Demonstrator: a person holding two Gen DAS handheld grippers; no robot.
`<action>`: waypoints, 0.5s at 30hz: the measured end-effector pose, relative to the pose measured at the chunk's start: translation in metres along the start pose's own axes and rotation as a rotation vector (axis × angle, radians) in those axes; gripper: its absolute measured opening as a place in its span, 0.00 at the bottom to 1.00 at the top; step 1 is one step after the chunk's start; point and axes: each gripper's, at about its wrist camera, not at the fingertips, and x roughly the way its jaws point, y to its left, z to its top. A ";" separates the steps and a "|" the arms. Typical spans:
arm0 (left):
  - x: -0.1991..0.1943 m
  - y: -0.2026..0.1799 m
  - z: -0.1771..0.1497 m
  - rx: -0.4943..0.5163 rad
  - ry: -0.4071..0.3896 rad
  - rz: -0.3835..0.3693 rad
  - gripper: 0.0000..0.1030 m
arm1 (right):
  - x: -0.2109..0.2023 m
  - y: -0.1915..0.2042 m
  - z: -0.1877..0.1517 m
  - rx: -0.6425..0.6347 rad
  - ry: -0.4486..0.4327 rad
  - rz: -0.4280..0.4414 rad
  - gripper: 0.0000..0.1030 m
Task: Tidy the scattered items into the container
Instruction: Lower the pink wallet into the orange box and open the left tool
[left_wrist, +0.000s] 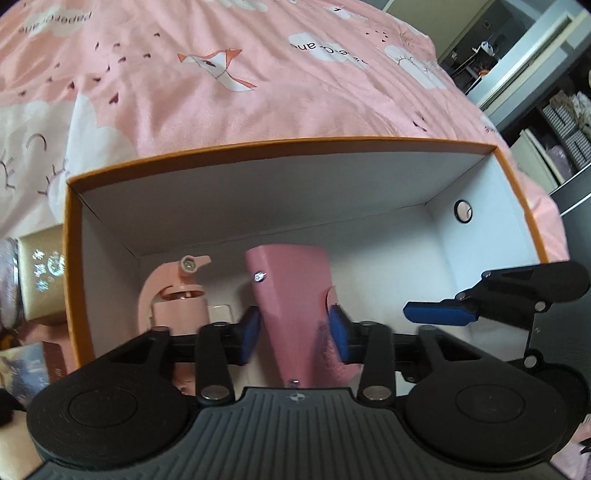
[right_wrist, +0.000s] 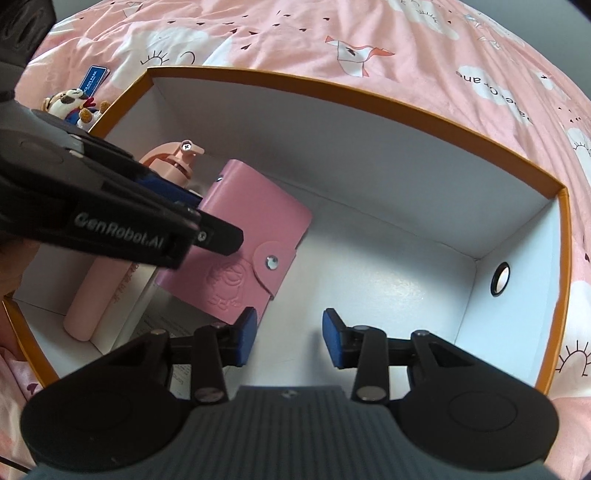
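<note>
We see one pink bottle (right_wrist: 110, 266) lying at the box's (left_wrist: 258, 146) left wall. Beside it, our left gripper (left_wrist: 295, 330) straddles one pink wallet (left_wrist: 295, 306), pads parted, likely releasing it inside. Our right gripper (right_wrist: 288, 339) hangs half-open and empty.

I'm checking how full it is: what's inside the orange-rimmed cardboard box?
Inside the orange-rimmed white cardboard box: a pink snap-button leather wallet, between the left gripper's jaws, and a pale pink pump bottle lying beside it. Whatever lies under them is covered.
</note>
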 end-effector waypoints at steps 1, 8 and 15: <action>-0.002 -0.001 -0.001 0.011 -0.010 0.011 0.53 | 0.001 0.000 0.000 0.000 0.005 0.002 0.41; -0.015 -0.003 -0.001 0.048 -0.031 0.018 0.59 | 0.010 -0.003 0.009 -0.022 0.045 -0.004 0.42; -0.018 -0.011 0.002 0.088 -0.063 0.002 0.63 | 0.000 -0.001 0.011 -0.034 -0.045 0.019 0.57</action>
